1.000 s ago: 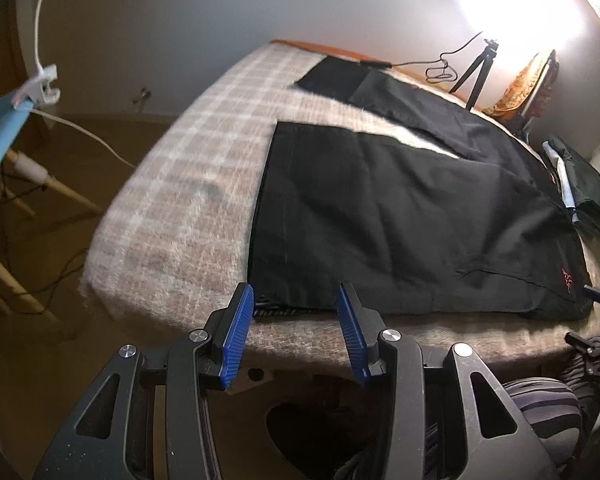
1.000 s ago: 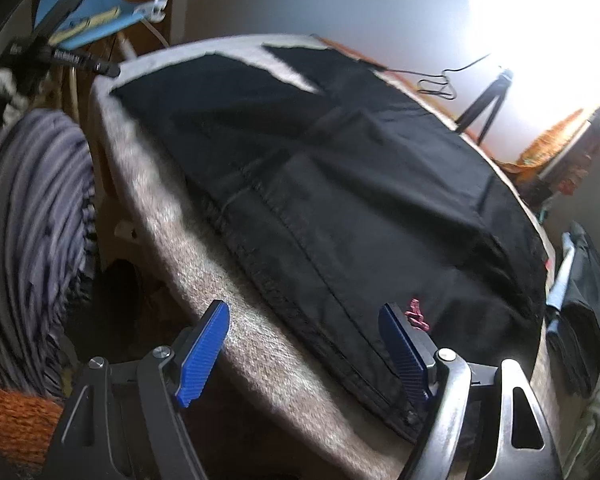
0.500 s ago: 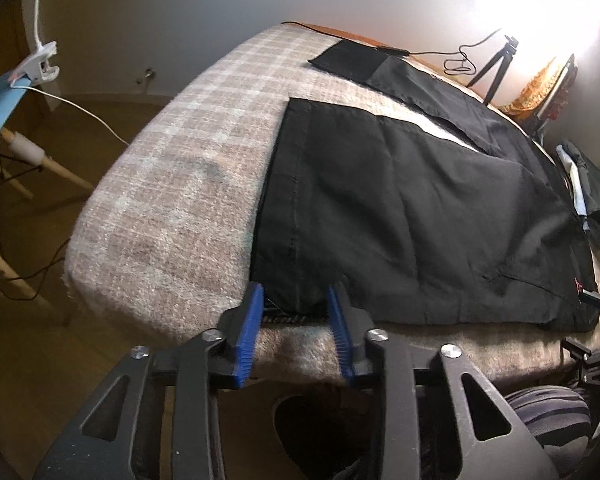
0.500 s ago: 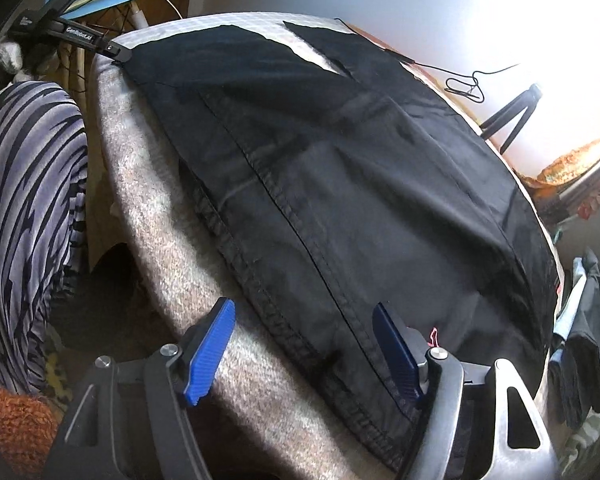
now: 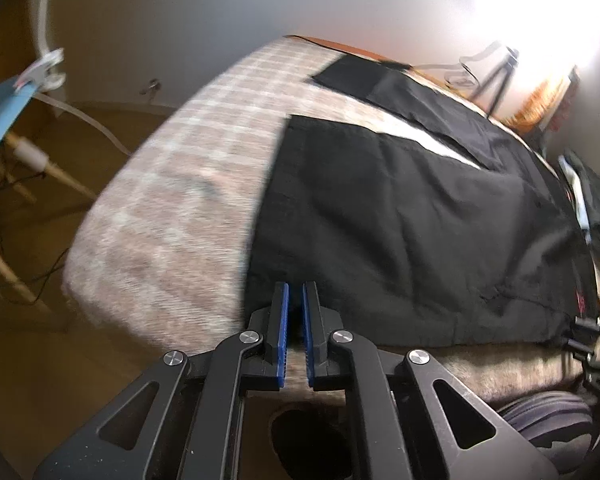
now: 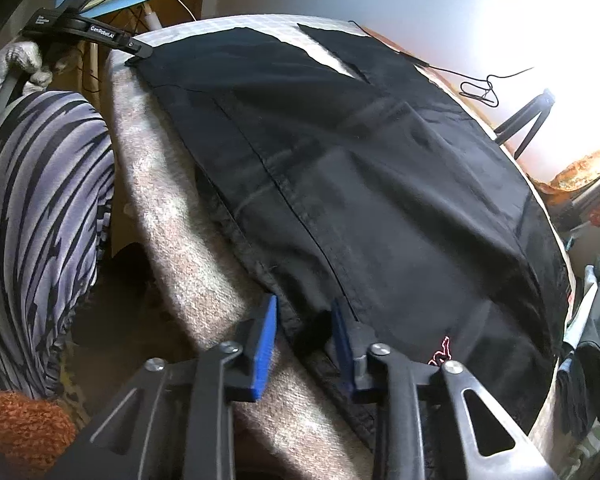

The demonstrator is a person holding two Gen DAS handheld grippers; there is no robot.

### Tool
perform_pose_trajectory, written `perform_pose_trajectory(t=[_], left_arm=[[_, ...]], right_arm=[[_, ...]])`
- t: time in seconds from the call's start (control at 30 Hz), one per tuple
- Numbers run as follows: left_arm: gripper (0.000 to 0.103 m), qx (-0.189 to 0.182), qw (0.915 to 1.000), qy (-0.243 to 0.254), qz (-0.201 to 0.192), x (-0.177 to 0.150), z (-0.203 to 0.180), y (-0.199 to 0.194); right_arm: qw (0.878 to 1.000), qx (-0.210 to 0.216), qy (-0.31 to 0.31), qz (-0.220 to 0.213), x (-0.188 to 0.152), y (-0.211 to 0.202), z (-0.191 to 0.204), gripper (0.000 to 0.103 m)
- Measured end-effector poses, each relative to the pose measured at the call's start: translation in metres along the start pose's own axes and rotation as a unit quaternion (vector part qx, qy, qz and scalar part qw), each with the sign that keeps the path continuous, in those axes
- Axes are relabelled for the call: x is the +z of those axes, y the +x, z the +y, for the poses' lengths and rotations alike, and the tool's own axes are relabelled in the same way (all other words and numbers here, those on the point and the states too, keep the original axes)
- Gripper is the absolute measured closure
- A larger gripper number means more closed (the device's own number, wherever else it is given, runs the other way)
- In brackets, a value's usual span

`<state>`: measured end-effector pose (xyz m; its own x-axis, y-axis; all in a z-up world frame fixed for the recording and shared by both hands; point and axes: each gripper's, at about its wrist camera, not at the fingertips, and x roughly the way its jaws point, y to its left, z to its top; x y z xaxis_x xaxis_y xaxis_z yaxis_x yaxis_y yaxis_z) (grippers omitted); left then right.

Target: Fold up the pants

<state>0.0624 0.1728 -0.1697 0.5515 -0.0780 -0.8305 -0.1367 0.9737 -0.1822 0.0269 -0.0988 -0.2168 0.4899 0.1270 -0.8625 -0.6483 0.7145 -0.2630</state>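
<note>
A: Item count?

B: One pair of black pants point(image 5: 400, 220), spread flat on one plaid blanket point(image 5: 188, 184), two legs reaching to the far side. One red logo point(image 6: 440, 354) near the waistband. One tripod point(image 6: 528, 120) at the far right. One folded dark garment point(image 6: 592, 340) at the right edge. Two grippers.

A: Left gripper point(image 5: 295, 292), pose?

B: Tilted steeply down at the near edge, over the pants' near left corner. In the right wrist view it shows at far left, held by one gloved hand point(image 6: 12, 68).

A: Its jaws?

B: Closing, down to a thin slit. The tips lie on the hem fabric, with cloth pinched between the blue pads point(image 5: 284, 320).

A: Right gripper point(image 6: 304, 320), pose?

B: Also tilted steeply down, at the near edge by the waistband, just left of the logo.

A: Its jaws?

B: Closing, still partly apart. A bunched ridge of waistband stands between them; the right pad touches it, and contact on the left pad I cannot tell.

A: Anything else?

B: One striped trouser leg point(image 6: 40, 220) of the person, near left.
</note>
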Motion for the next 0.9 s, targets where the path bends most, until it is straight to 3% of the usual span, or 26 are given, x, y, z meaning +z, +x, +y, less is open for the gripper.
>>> perform_pose_trajectory(t=[0.03,0.1,0.17,0.23,0.4,0.47,0.5,0.57,0.63,0.67,0.7,0.8,0.9], left_arm=[[0.085,-0.002,0.9999,-0.01,0.005,0.0,0.005,0.0],[0.038,0.018,0.9989,-0.038,0.02,0.001,0.017,0.004],[0.037,0.024,0.9984,-0.047,0.022,0.001,0.022,0.005],[0.04,0.021,0.9988,-0.04,0.021,0.0,0.02,0.007],[0.067,0.028,0.9995,0.008,0.008,-0.002,0.0,0.01],[0.072,0.023,0.9997,0.009,0.008,-0.001,-0.002,0.011],[0.079,0.021,0.9997,0.007,0.008,0.001,-0.002,0.011],[0.087,0.013,0.9999,-0.003,0.008,0.002,0.001,0.011],[0.091,-0.002,0.9998,-0.021,0.006,0.004,0.007,0.007],[0.092,-0.007,0.9996,-0.028,0.004,0.004,0.008,0.005],[0.093,-0.013,0.9993,-0.035,-0.002,0.006,0.011,0.001],[0.093,-0.018,0.9989,-0.04,-0.018,0.01,0.01,-0.009],[0.093,-0.027,0.9985,-0.037,-0.029,0.015,0.008,-0.015]], right_arm=[[1.0,-0.003,-0.002,-0.002,0.001,0.0,0.001,0.084],[1.0,-0.005,-0.006,-0.004,0.002,-0.001,0.003,0.088],[1.0,-0.006,-0.009,-0.006,0.004,-0.001,0.004,0.092],[1.0,-0.011,-0.011,-0.008,0.005,-0.001,0.005,0.092],[1.0,-0.015,-0.007,-0.01,0.004,0.001,0.004,0.092],[1.0,-0.019,-0.007,-0.01,0.004,0.001,0.004,0.086],[1.0,-0.023,-0.007,-0.009,0.004,0.001,0.004,0.076],[0.999,-0.032,-0.01,-0.005,0.003,0.001,0.005,0.065],[0.998,-0.056,-0.017,-0.004,0.002,0.001,0.006,0.048],[0.998,-0.06,-0.02,-0.004,0.002,0.0,0.006,0.048],[0.998,-0.058,-0.021,-0.003,0.002,0.0,0.006,0.053],[0.999,-0.036,-0.021,-0.001,0.004,0.0,0.005,0.079],[0.999,-0.04,-0.029,-0.008,0.005,-0.003,0.009,0.094]])
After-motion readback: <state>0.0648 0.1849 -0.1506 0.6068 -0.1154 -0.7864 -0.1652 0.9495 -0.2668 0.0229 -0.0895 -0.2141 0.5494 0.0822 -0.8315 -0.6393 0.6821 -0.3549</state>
